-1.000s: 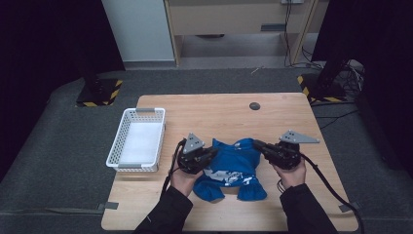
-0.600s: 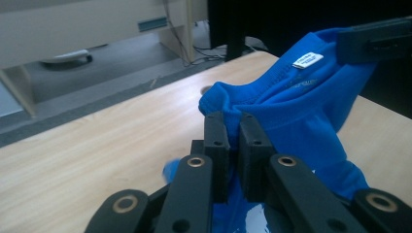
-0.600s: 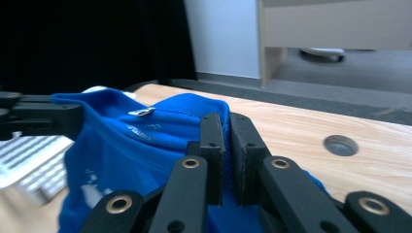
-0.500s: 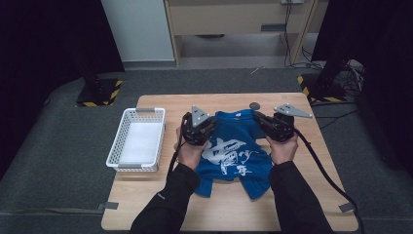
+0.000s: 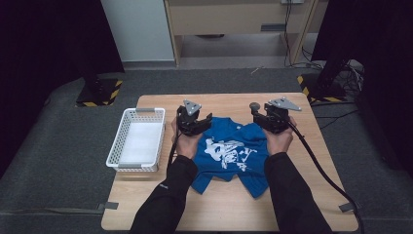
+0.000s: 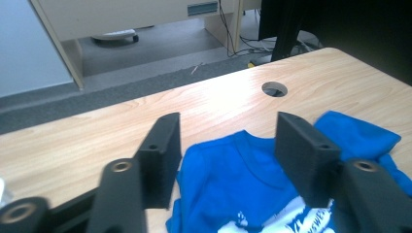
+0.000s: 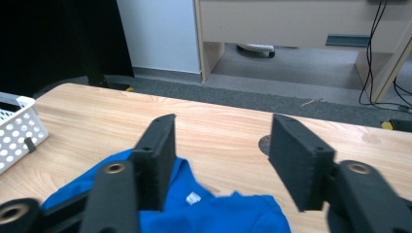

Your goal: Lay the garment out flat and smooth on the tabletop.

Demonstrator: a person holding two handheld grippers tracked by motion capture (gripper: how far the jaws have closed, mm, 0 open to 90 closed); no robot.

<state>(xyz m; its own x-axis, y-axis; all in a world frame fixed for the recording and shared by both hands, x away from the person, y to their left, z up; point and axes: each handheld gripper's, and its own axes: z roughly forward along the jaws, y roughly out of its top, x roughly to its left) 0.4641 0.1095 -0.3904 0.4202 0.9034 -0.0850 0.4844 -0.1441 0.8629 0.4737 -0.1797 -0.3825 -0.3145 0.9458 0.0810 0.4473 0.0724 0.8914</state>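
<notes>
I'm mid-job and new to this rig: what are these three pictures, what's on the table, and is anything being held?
No robot arm here: a person holds a two-jaw tool in each hand. The high view looks down from above the person's side; the left gripper and right gripper sit at the far corners of a blue T-shirt with white print, spread on the wooden table. A white basket stands at its left. The other two pictures come from cameras riding on each gripper, looking along its black jaws. In both, the jaws stand apart above the shirt's collar end, so nothing is gripped. A round hole lies in the tabletop beyond.
</notes>
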